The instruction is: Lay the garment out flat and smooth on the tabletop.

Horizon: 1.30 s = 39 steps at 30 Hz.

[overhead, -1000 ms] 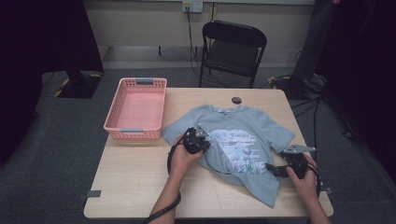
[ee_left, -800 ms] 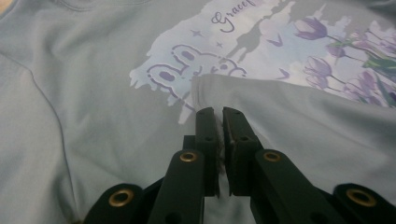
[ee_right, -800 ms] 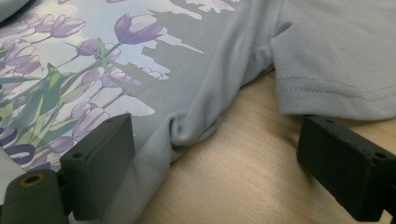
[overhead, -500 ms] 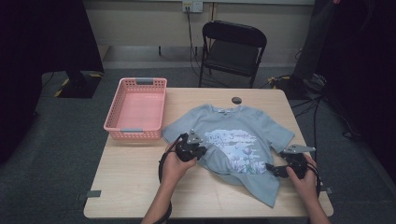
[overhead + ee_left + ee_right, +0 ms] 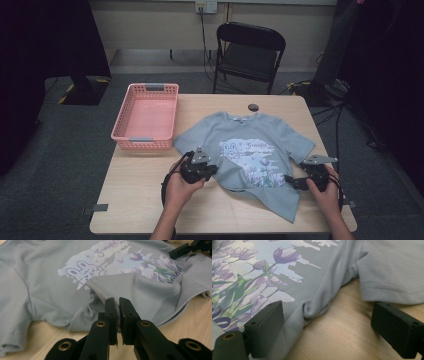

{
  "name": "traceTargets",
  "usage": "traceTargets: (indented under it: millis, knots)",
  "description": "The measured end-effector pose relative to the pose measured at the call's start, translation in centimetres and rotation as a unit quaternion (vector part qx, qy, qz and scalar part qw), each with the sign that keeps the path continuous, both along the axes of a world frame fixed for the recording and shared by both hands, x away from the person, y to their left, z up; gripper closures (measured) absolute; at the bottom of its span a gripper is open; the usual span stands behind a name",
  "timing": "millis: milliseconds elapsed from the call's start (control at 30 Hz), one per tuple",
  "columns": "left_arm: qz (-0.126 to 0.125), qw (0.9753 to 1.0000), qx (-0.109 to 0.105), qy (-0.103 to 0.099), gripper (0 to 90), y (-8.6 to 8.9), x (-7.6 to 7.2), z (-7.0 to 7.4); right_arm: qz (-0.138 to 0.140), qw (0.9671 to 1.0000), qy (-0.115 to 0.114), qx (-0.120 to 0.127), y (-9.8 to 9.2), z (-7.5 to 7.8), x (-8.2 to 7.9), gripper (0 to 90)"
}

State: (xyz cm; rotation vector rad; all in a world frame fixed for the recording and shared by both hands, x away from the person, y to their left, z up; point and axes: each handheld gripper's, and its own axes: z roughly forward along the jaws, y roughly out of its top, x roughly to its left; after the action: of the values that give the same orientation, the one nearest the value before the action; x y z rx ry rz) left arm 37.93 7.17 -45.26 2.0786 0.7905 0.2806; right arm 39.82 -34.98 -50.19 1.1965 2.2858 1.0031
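A grey-blue T-shirt [image 5: 255,150] with a printed front lies face up on the right half of a light wooden table [image 5: 140,200], collar toward the far edge. Its near-left hem is folded up over the print. The left gripper [image 5: 117,305] has its jaws pressed together on that folded hem, pinching the cloth between their tips. In the high view the left gripper [image 5: 200,167] sits at the shirt's near-left edge, held in a hand [image 5: 180,187] whose forearm comes up from the table's near side. The right gripper [image 5: 325,322] has its jaws spread wide, one over the shirt's flowered print, the other over bare wood, with a bunched fold of cloth between them and nothing held. In the high view it [image 5: 295,181] points left at the shirt's right side.

A pink basket [image 5: 146,142] stands just left of the shirt. A small dark round object [image 5: 253,107] lies beyond the collar. Behind the table a black folding chair [image 5: 250,55] stands on grey carpet.
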Motion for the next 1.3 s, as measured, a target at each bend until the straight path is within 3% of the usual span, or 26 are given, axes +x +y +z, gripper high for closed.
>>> traceTargets:
  millis: [300, 467, 700, 1133, 1300]
  knots:
    - [-0.001, 0.9998, -0.016, 0.012, 85.8, 1.2, -1.6, -0.2, 0.001, 1.0, 0.0, 0.0, 0.0, 0.0, 0.0, 10.3]
    - [0.001, 0.9999, -0.009, 0.007, 85.8, 1.8, -2.7, -0.4, 0.001, 1.0, 0.0, 0.0, 0.0, 0.0, 0.0, 10.3]
    - [0.011, 0.9993, -0.029, 0.02, 85.8, 3.1, -4.1, -1.4, 0.004, 1.0, -0.001, 0.0, 0.0, 0.0, 0.0, 10.3]
    - [0.015, 0.9992, -0.023, 0.028, 85.7, 4.2, -6.1, -2.4, 0.004, 1.0, 0.0, 0.0, 0.0, 0.0, 0.0, 10.3]
    - [0.015, 0.9989, -0.021, 0.04, 85.7, 4.8, -6.6, -3.2, 0.005, 1.0, 0.0, 0.0, 0.0, 0.0, 0.0, 10.3]
